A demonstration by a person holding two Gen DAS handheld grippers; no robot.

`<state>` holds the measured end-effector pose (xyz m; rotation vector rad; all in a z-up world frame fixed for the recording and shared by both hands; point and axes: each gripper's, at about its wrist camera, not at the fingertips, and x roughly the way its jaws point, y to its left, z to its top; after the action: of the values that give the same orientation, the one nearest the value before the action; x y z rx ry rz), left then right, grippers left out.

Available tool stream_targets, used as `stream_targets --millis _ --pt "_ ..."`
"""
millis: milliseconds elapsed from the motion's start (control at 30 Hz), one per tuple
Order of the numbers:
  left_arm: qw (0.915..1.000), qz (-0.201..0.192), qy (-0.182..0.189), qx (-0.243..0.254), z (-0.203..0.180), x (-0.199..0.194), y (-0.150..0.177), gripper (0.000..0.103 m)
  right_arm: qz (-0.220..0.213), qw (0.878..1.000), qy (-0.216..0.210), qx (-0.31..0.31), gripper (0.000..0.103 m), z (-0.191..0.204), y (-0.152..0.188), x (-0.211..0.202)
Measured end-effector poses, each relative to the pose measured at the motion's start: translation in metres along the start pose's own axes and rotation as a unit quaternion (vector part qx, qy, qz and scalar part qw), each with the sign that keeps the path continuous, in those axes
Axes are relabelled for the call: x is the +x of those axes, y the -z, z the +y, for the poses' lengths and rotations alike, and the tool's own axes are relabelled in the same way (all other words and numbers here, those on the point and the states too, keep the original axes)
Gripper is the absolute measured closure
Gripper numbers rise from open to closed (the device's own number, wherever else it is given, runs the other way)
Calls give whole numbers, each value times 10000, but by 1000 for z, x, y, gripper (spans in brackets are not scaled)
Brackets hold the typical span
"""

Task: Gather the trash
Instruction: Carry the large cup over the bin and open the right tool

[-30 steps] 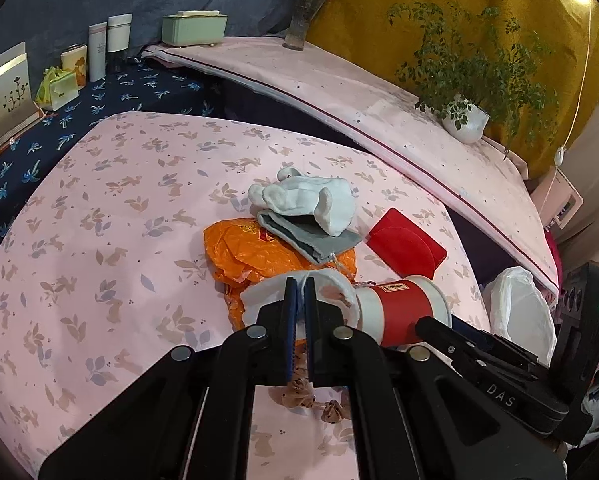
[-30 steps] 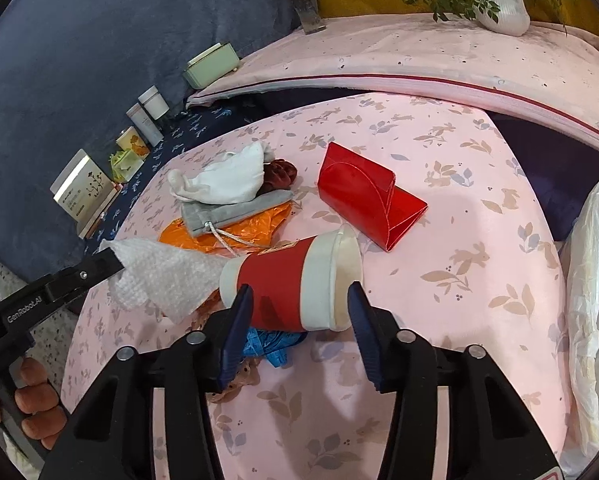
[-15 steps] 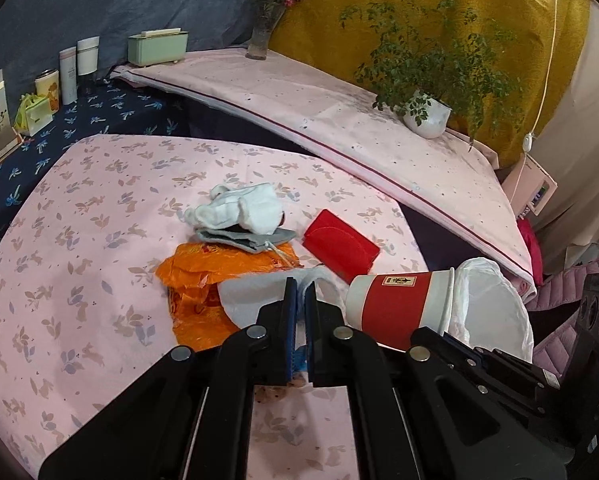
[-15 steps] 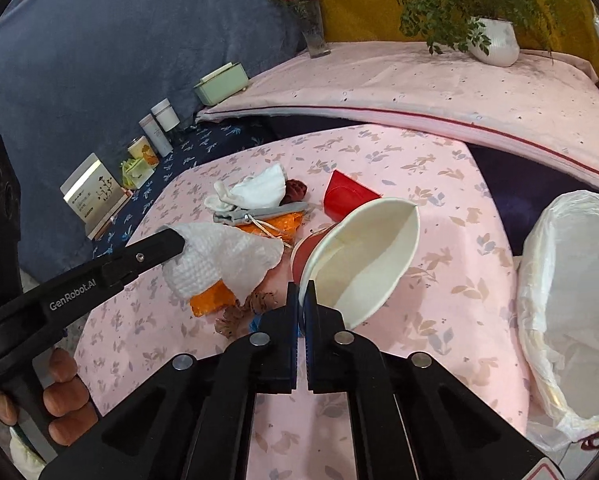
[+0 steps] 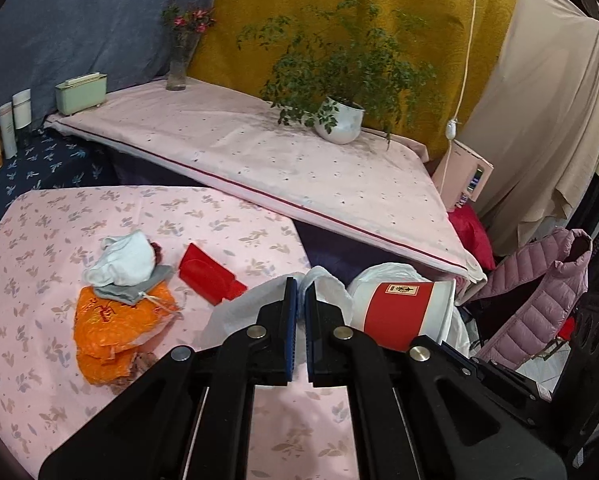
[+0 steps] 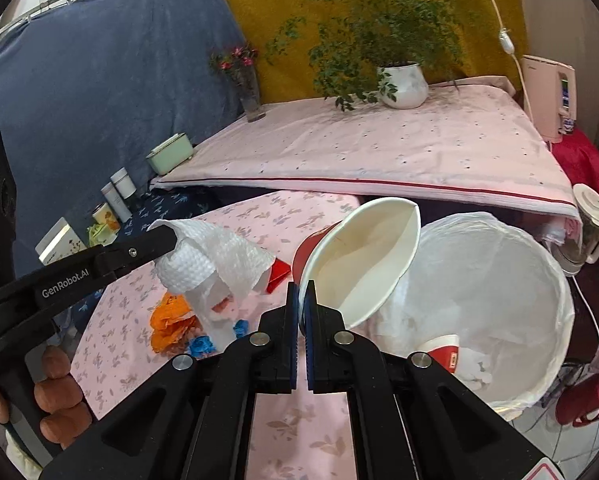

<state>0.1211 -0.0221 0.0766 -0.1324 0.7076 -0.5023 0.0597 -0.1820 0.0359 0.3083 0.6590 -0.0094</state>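
My right gripper (image 6: 302, 292) is shut on the rim of a red and white paper cup (image 6: 359, 256) and holds it tilted at the left rim of the white-lined trash bin (image 6: 499, 280). The cup also shows in the left wrist view (image 5: 399, 314). My left gripper (image 5: 300, 288) is shut on a white paper towel (image 6: 215, 264) and holds it above the pink floral table (image 5: 39, 232), just left of the cup. An orange wrapper (image 5: 115, 324) and blue scraps (image 6: 203, 344) lie on the table.
White and grey cloth pouches (image 5: 127, 264) and a red folded case (image 5: 207, 276) lie on the table. The bin holds another red cup (image 6: 443, 352). A potted plant (image 5: 339, 120), flower vase (image 5: 177, 68) and green box (image 5: 81, 92) stand on the back ledge. A pink jacket (image 5: 539, 304) hangs right.
The right gripper closed on the cup's rim, lifted it and carried it right to the bin. The left gripper has lifted the paper towel and moved right along with it.
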Motion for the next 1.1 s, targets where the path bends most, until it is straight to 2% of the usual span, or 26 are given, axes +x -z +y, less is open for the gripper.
stream_targets --millis 333,700,733,800,833,867,1100 --pt "9959 207 788 399 -79 30 -1 100 -148 9965 629 539 100 -74 5 -24" --pt "9910 456 1038 711 -123 67 9 99 -92 9922 923 835 100 -113 17 -26" --pt "9909 491 1028 723 -125 70 10 94 -83 9920 928 847 100 -114 17 -25" --pt "9914 506 951 739 -126 73 12 73 -64 9919 934 862 99 -115 17 -23" --pt "9923 465 889 725 -126 74 12 56 -53 9919 932 860 99 -116 17 -22" --pt "9934 382 825 698 -125 73 13 50 -47 9920 934 850 99 -115 16 -21" --pt "9950 346 607 712 -116 72 13 49 -3 9927 899 798 98 -111 15 -12"
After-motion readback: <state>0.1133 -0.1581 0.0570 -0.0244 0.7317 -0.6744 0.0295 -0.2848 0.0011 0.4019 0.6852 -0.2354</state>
